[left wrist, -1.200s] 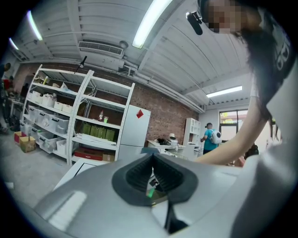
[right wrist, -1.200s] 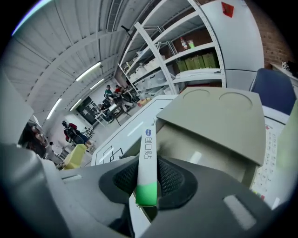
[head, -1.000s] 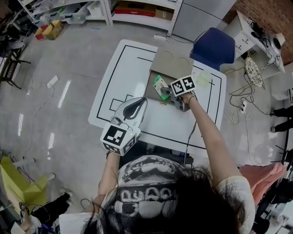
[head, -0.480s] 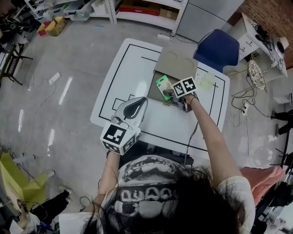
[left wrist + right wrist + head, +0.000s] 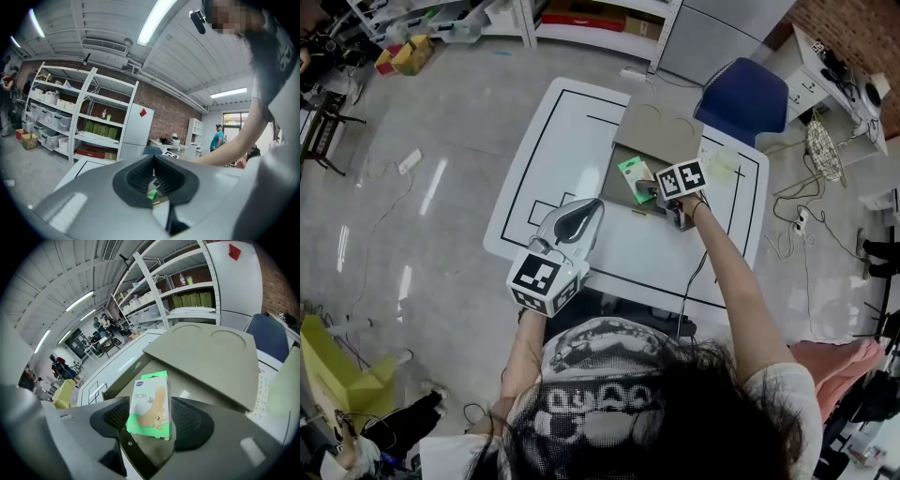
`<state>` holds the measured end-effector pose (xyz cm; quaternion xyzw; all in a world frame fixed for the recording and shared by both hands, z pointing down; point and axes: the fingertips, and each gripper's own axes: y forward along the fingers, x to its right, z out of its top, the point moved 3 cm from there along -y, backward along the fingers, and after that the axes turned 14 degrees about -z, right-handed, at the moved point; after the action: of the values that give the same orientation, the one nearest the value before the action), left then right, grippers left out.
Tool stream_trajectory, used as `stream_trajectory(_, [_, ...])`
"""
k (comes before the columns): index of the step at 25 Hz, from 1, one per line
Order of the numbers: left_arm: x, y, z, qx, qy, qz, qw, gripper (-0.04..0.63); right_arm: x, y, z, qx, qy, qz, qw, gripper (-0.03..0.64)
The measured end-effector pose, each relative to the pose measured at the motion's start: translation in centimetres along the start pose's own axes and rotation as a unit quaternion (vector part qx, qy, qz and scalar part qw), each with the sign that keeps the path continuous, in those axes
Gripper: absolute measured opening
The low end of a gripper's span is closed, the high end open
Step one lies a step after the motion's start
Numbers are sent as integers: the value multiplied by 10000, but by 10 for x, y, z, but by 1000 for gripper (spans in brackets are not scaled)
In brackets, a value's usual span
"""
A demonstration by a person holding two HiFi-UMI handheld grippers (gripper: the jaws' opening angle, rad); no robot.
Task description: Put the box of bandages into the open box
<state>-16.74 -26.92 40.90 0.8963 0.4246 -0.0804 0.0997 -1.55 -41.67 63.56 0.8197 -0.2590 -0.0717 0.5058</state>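
Judging from the white table (image 5: 553,141) down, the task looks all but done. The open box (image 5: 201,392) sits there, lid back. The left gripper (image 5: 592,208) hangs aside, jaws together on nothing. The right gripper (image 5: 647,194) reaches in; its jaws have just been opening and stand wide, pads clear of the box of bandages (image 5: 151,401) between them, apparently resting inside. Only withdrawing seems left.

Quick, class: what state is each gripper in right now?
Left gripper: shut, holding nothing.
Right gripper: open; its jaws have just been opening, and the box of bandages stands ungripped between them.
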Motion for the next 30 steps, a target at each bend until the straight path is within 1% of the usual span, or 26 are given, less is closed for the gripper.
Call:
stream_trajectory(4, [4,-1,1,4,13,6,10000,0,-8,-19,3,306,-76,146,9994,275])
stream_trajectory(7, [8,1,0,3,29,-11,10000,0,-16,-38,7,694,-44,299,9971,262])
stream_trajectory(11, [17,4,-1,-28,69,-65,10000,0,-27,-72,8,1354,182,514,9893,241])
stream_trajectory(16, [30,14,-2,-60,84,-140,9998,0,-42,-116,0,1973,107,560,9787,224])
stream_trajectory(24, [60,22,-8,-149,94,-186,9997,0,-68,-176,-34,2563,147,718,9638,215])
stream_trajectory(27, [72,22,-12,-188,89,-173,9996,0,-73,-195,-50,2715,207,722,9595,199])
stream_trajectory(30, [84,23,-17,-223,86,-156,9996,0,-79,-209,-65,2815,161,732,9566,194])
